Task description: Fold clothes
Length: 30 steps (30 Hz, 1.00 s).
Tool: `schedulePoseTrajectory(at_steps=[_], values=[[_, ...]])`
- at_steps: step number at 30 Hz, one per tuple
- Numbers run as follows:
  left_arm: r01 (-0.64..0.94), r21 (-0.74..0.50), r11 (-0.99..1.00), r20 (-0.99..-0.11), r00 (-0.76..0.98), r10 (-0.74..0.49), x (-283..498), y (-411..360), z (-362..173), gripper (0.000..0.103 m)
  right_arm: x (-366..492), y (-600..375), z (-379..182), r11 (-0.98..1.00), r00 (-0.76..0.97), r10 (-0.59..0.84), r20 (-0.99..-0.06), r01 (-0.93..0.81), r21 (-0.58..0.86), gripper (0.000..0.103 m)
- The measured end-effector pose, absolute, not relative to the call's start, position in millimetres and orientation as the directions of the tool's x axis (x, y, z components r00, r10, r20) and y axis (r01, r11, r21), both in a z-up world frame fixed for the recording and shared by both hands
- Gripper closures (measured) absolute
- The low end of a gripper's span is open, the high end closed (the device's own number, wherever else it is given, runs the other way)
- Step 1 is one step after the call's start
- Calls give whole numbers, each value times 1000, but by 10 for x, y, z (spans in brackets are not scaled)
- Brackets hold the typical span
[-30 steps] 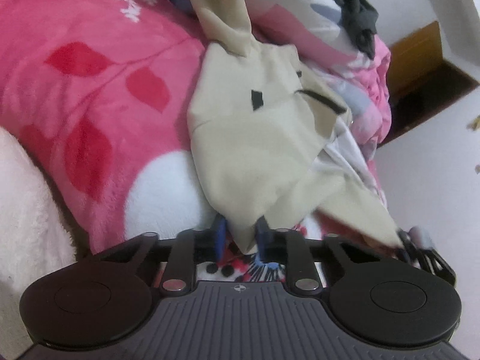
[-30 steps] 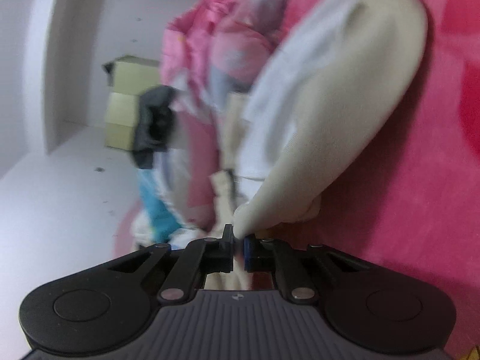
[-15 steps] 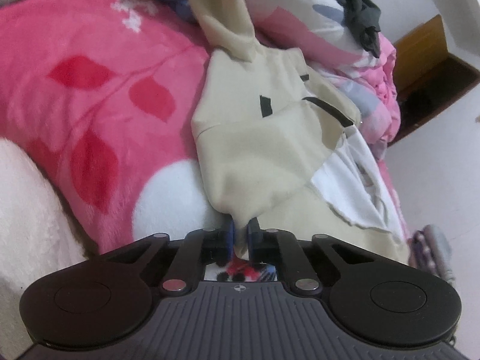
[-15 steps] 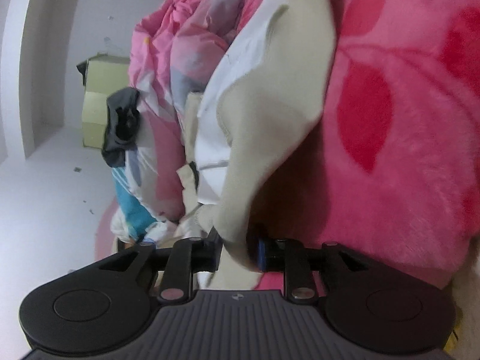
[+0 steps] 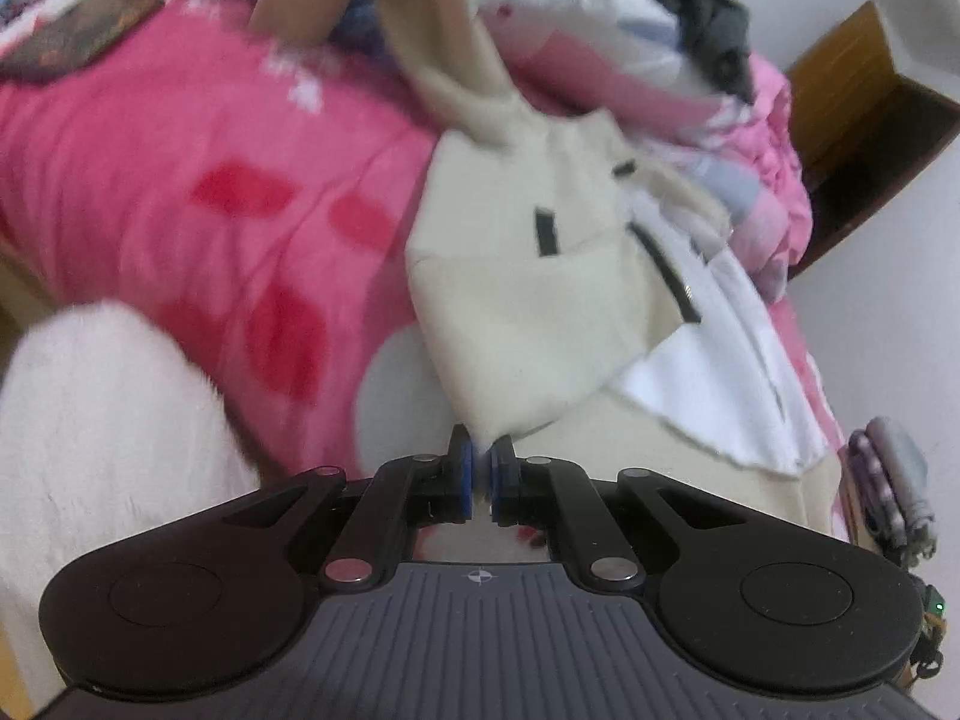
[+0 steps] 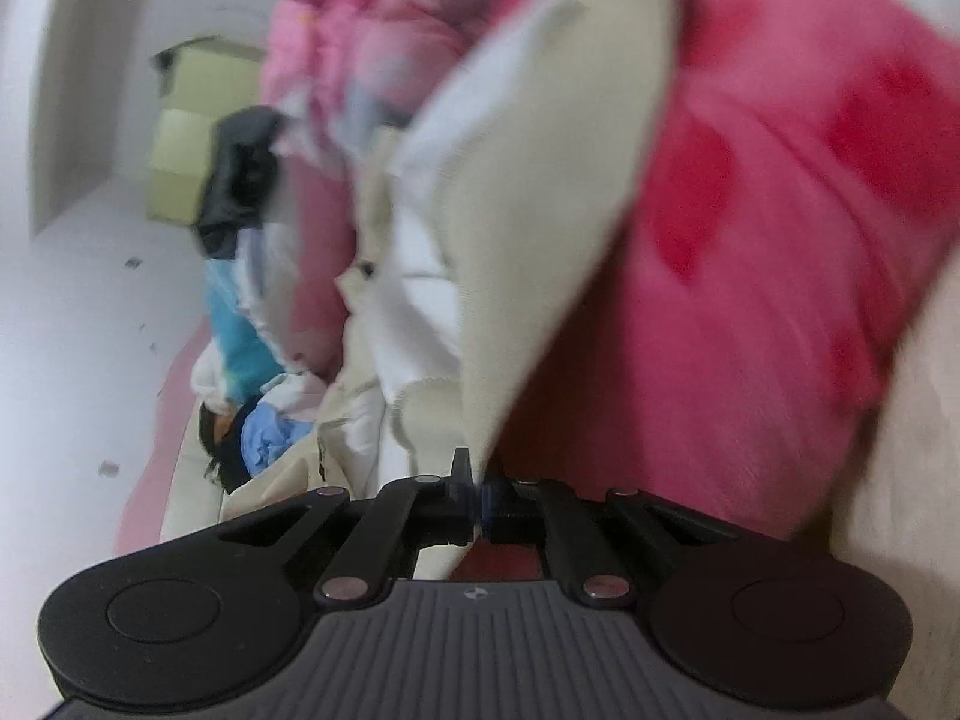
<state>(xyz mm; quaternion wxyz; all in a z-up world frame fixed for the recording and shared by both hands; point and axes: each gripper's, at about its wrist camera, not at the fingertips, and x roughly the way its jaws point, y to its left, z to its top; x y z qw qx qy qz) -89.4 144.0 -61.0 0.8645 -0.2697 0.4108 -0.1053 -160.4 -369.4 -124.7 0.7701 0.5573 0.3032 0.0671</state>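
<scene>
A pink floral blanket (image 5: 180,192) carries a cream garment (image 5: 528,312), its long axis running away from both grippers toward the heaped bedding. The left gripper (image 5: 483,468) pinches one near corner, the right gripper (image 6: 477,492) another near edge.

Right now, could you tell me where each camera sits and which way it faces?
Left wrist: on the left gripper, looking forward over the cream garment lying on the pink blanket; only the gripper's own fingers show.
Right wrist: on the right gripper, facing along the garment's edge toward the white floor; only its fingers show.
Shared: both grippers pinch the same garment on that blanket.
</scene>
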Motion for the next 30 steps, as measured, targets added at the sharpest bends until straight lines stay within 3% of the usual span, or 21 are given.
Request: schedulePoseTrajectory(at_steps=[4, 8, 10, 12, 15, 18, 24, 28, 30], values=[[2, -555, 832, -645, 631, -432, -881, 1489, -616, 99, -1640, -3673, -1054, 439, 813, 435, -387, 183, 880, 101], [-11, -624, 781, -638, 585, -501, -828, 1629, -816, 97, -1548, -3744, -1152, 543, 709, 417, -569, 307, 781, 95], [2, -640, 769, -615, 598, -514, -887, 1695, -816, 82, -1611, -3822, -1087, 536, 700, 439, -564, 299, 789, 84], [27, -641, 767, -592, 618, -517, -935, 1757, -773, 73, -1715, -3850, -888, 580, 710, 433, -556, 252, 774, 67], [53, -647, 760, -561, 642, -522, -958, 1841, -717, 69, -1713, -3729, -545, 655, 717, 448, -534, 144, 742, 62], [43, -656, 754, -548, 659, -514, -911, 1876, -712, 64, -1433, -3475, -289, 656, 716, 521, -464, 11, 754, 46], [9, -659, 752, -553, 673, -492, -852, 1832, -755, 61, -295, -2783, -268, 646, 677, 605, -420, -109, 756, 43], [-10, -660, 752, -557, 678, -480, -847, 1802, -794, 58, 429, -2417, -503, 657, 615, 621, -486, -70, 751, 43], [-10, -657, 754, -563, 672, -482, -840, 1780, -831, 57, 649, -2258, -645, 663, 558, 640, -527, -56, 746, 50]])
